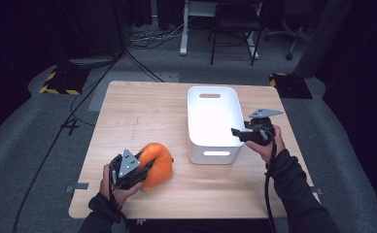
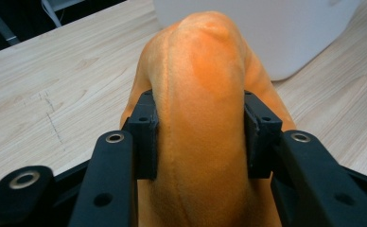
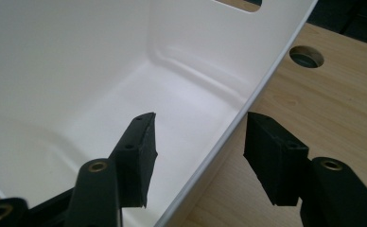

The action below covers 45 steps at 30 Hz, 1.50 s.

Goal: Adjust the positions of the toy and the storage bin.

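Orange plush clamped at near left; white bin straddled at its right rim.

Near left of wooden table [image 1: 128,111]: left gripper [image 1: 137,167] closed on soft orange plush toy [image 1: 156,165], jaws pressing into both flanks, fabric bulging between pads [image 2: 146,137] in left gripper view; toy resting on tabletop, just left of bin, apart from it. Centre-right: white plastic bin [image 1: 211,153], rectangular, handle slots at near and far ends, interior bare and white. Right gripper [image 1: 238,134] at bin's right wall near the near corner, jaws open, one inside the bin, one outside, rim [image 3: 248,101] running between them; contact with wall not discernible. Round hole [image 3: 306,56] in tabletop beyond bin in right gripper view. Dark floor, cables, chair legs past far edge.
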Tool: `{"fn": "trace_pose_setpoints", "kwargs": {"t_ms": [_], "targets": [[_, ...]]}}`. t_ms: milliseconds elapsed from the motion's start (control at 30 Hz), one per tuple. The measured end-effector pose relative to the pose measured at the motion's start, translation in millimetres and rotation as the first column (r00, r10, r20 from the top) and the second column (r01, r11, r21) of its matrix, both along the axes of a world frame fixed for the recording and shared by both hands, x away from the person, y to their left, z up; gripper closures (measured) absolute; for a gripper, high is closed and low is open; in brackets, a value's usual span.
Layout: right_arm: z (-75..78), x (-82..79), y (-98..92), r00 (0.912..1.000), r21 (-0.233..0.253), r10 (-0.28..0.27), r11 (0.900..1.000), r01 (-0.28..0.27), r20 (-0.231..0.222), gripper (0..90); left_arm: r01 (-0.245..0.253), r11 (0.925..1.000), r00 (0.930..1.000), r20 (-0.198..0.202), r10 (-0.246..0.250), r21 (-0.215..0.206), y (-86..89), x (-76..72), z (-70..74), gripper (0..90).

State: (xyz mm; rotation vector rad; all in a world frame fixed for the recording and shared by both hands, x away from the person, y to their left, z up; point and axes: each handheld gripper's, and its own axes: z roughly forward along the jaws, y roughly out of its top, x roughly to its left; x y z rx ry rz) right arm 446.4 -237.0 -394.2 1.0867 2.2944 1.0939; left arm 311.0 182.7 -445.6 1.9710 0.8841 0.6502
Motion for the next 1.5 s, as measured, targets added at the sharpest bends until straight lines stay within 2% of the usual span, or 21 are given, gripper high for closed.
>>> {"fn": "trace_pose_setpoints", "kwargs": {"t_ms": [67,200,233,333,467,567,667,700,800,900,933,1033,1100,1167,1233,1300,1333,1400,1500], "targets": [[-0.6,-5.0,-3.8,0.9997,0.03,-0.001,1.0,0.002,-0.025,47.2,0.002,1.0,1.0,-0.001,-0.002,0.0,-0.6,0.7,0.2,57.5],[-1.0,-14.0,-7.2,0.9994,0.031,0.008,0.999,-0.007,-0.034,46.3,-0.001,1.0,1.0,-0.005,0.001,-0.004,-1.6,1.7,0.2,57.4],[-2.0,-20.6,-8.5,0.9993,0.046,-0.005,0.999,0.007,-0.036,45.9,-0.001,1.0,1.0,-0.006,0.001,-0.002,-1.5,2.5,0.2,57.5],[-3.0,-27.5,-9.7,0.999,0.067,-0.003,0.998,0.006,-0.044,42.3,-0.003,1.0,1.0,-0.009,0.002,-0.005,-2.1,3.4,0.3,57.5],[-5.0,-45.3,-8.2,0.9985,0.097,-0.009,0.995,0.014,-0.054,36.2,-0.004,1.0,1.0,-0.003,0.004,-0.001,-4.8,4.4,0.2,57.5],[-5.0,-55.1,-4.1,0.9991,0.08,-0.006,0.997,0.01,-0.043,32.9,-0.006,1.0,1.0,-0.005,0.006,0.003,-5.4,4.9,0.6,57.5],[-6.1,-61.4,0.7,0.999,0.091,-0.004,0.996,0.008,-0.045,28.9,-0.01,0.9999,0.9999,-0.004,0.01,-0.002,-5.7,7.1,0.2,57.5],[-5.7,-62.6,1.1,0.9992,0.078,0.002,0.997,0.002,-0.04,28.5,-0.009,1.0,1.0,-0.004,0.009,0.0,-5.7,7.5,0.2,57.5],[-4.3,-64.6,0.5,0.9997,0.067,0.023,0.998,-0.022,-0.012,25.6,-0.008,1.0,1.0,-0.004,0.008,0.004,-5.6,7.2,0.3,57.5],[0.6,-68.4,-7.1,0.9983,0.092,0.046,0.995,-0.049,0.036,23.8,-0.005,1.0,1.0,-0.007,0.005,-0.005,-5.0,7.3,-0.1,57.5],[0.6,-68.4,-7.1,0.9983,0.092,0.046,0.995,-0.049,0.036,23.8,-0.005,1.0,1.0,-0.007,0.005,-0.005,-5.0,7.3,-0.1,57.5],[9.2,-76.1,-26.7,0.9933,0.119,0.06,0.99,-0.072,0.099,22.6,-0.004,0.9999,1.0,-0.008,0.004,-0.009,-4.4,7.5,-0.4,57.4],[11.4,-79.8,-39.0,0.9899,0.118,0.064,0.99,-0.079,0.126,20.9,-0.002,1.0,1.0,-0.01,0.001,-0.008,-3.6,7.8,-0.3,57.4],[12.8,-84.1,-52.8,0.9856,0.15,0.081,0.983,-0.103,0.149,21.1,-0.003,0.9999,1.0,-0.008,0.003,-0.01,-3.3,7.9,-0.3,57.3],[13.6,-88.6,-63.8,0.9805,0.131,0.086,0.985,-0.11,0.177,21.2,-0.003,1.0,0.9999,-0.01,0.003,-0.009,-3.6,7.9,-0.3,57.3],[11.9,-91.5,-75.3,0.9785,0.132,0.084,0.985,-0.11,0.188,21.3,-0.002,0.9999,0.9999,-0.01,0.002,-0.013,-3.5,7.9,-0.5,57.3],[9.8,-92.0,-80.4,0.9804,0.139,0.077,0.985,-0.103,0.181,21.3,-0.001,0.9999,0.9999,-0.01,0.001,-0.013,-3.2,8.0,-0.5,57.3],[2.3,-90.5,-91.7,0.9813,0.106,0.067,0.991,-0.087,0.18,21.3,0.0,0.9999,0.9999,-0.014,0.0,-0.015,-3.1,8.1,-0.7,57.3],[-17.1,-86.0,-104.8,0.9833,0.033,0.049,0.998,-0.055,0.175,21.2,0.001,0.9999,0.9999,-0.013,-0.002,-0.015,-3.2,8.6,-0.9,57.2]]}}
